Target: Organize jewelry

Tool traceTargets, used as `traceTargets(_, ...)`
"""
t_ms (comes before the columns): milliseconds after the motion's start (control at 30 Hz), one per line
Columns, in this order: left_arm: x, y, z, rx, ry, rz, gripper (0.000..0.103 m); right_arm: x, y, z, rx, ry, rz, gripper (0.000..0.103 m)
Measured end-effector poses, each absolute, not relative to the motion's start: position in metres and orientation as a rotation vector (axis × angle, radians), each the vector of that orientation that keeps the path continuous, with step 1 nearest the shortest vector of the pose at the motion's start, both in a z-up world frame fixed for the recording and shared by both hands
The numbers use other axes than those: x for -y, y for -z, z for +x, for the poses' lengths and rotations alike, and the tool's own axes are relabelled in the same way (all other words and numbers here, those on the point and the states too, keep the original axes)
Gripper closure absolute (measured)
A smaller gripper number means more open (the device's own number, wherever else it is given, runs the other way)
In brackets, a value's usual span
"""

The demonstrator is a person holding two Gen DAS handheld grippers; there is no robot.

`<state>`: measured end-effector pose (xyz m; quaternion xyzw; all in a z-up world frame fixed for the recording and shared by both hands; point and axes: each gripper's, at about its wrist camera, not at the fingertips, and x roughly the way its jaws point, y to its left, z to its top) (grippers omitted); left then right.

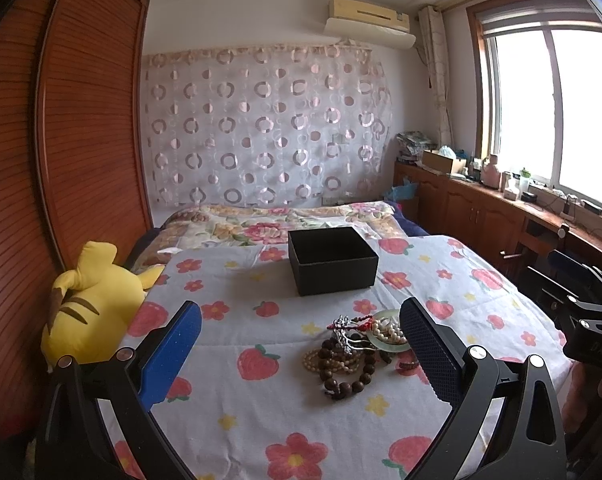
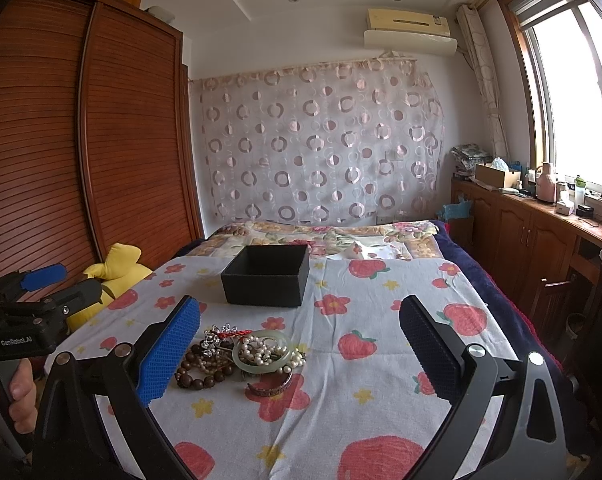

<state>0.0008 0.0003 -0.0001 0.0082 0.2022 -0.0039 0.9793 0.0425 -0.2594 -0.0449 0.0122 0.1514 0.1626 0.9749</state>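
Jewelry heap [image 2: 241,356] on the strawberry-print sheet [image 2: 381,360]: dark wooden bead strings [image 1: 343,364], pearl strand [image 2: 261,350], pale green bangle [image 2: 261,364], engraved metal cuff [image 2: 271,388] and a silver piece tied with red cord [image 1: 347,326], all tangled and touching, lying just ahead of both claws, toward the right finger of the left gripper [image 1: 301,356] and the left finger of the right gripper [image 2: 299,354]. Both grippers: jaws spread wide, holding nothing, poised above the sheet, seemingly for a first pick. Black open-topped box [image 2: 267,280]: empty, beyond the heap, apparently set there to receive the pieces.
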Motion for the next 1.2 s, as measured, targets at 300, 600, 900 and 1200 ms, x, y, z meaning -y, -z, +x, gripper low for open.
traceTargets(300,0.0015,0.0005,0.0048,-0.410,0.006,0.016,0.007,0.2598,0.0449,0.0426,-0.304,-0.326,0.025,0.002)
traceTargets(600,-0.0005,0.0000,0.0007,-0.405,0.009,0.014,0.007,0.2597,0.0451,0.0428,-0.304,-0.328,0.026,0.002)
traceTargets(900,0.0001,0.0002,0.0015,-0.409,0.008,0.012,0.007,0.2595,0.0452,0.0429,-0.306,-0.327,0.027,0.002)
traceTargets(1200,-0.0005,-0.0003,-0.0001,-0.405,0.010,0.013,0.007,0.2595,0.0451,0.0428,-0.304,-0.328,0.027,0.002)
